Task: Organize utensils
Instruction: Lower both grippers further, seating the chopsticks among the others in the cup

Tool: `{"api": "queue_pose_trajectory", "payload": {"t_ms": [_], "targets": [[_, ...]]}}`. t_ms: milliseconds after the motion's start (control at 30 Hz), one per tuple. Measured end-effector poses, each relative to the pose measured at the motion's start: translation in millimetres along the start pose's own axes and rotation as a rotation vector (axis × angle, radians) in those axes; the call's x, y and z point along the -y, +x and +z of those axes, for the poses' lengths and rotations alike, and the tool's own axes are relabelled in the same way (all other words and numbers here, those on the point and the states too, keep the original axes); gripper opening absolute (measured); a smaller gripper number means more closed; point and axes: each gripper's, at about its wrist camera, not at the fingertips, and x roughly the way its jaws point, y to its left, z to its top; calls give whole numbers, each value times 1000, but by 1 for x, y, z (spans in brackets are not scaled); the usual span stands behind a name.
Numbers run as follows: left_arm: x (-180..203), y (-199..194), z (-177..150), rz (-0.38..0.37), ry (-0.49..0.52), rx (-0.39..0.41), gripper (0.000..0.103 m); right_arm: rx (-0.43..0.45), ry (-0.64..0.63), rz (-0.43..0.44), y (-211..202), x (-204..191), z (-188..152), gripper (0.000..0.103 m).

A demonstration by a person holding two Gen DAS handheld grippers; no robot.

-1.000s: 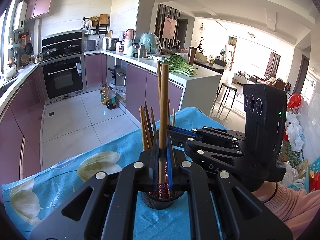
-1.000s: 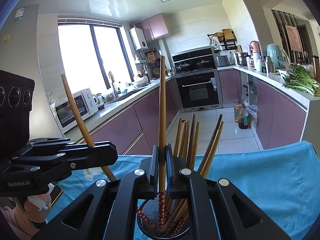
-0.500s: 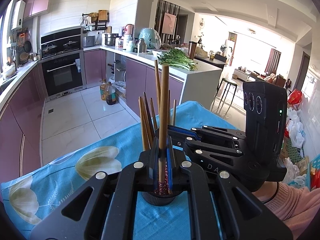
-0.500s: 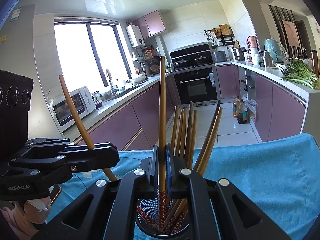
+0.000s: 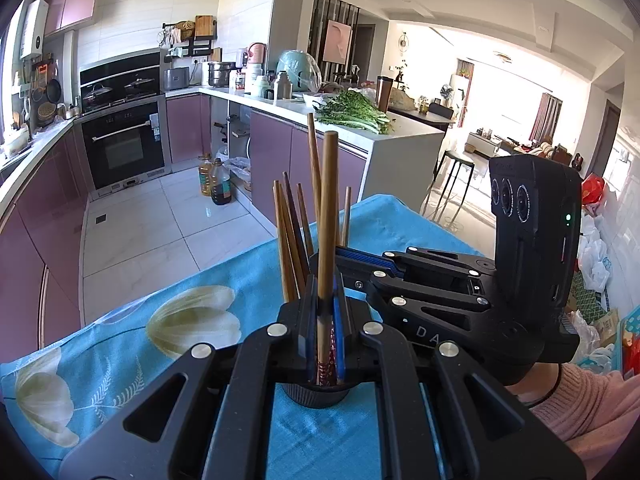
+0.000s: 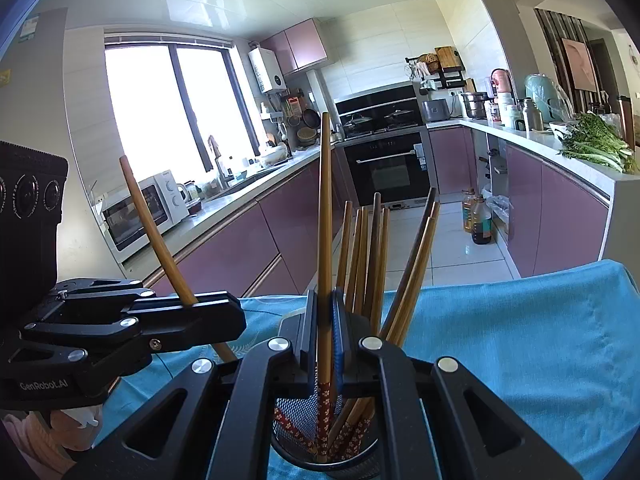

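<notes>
Both grippers' fingers [image 5: 325, 320] [image 6: 325, 336] clamp chopsticks [image 5: 328, 216] [image 6: 324, 208] above the holder [image 6: 304, 420].

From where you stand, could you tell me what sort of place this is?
Very likely a home kitchen: a built-in oven beneath a stove with lidded pots, purple cabinets under a counter carrying a microwave, and leafy greens on the peninsula.

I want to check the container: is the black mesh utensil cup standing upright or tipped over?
Upright. The black mesh utensil cup stands on the blue tablecloth, its open mouth up, wooden chopsticks rising from it.
</notes>
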Motion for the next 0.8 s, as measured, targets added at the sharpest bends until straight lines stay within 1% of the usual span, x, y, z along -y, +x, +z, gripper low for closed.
{"api": "queue_pose_trajectory", "payload": {"t_ms": [800], "targets": [[-6, 19, -9, 20, -7, -41, 7, -32, 19, 3, 11, 1, -15, 6]]}}
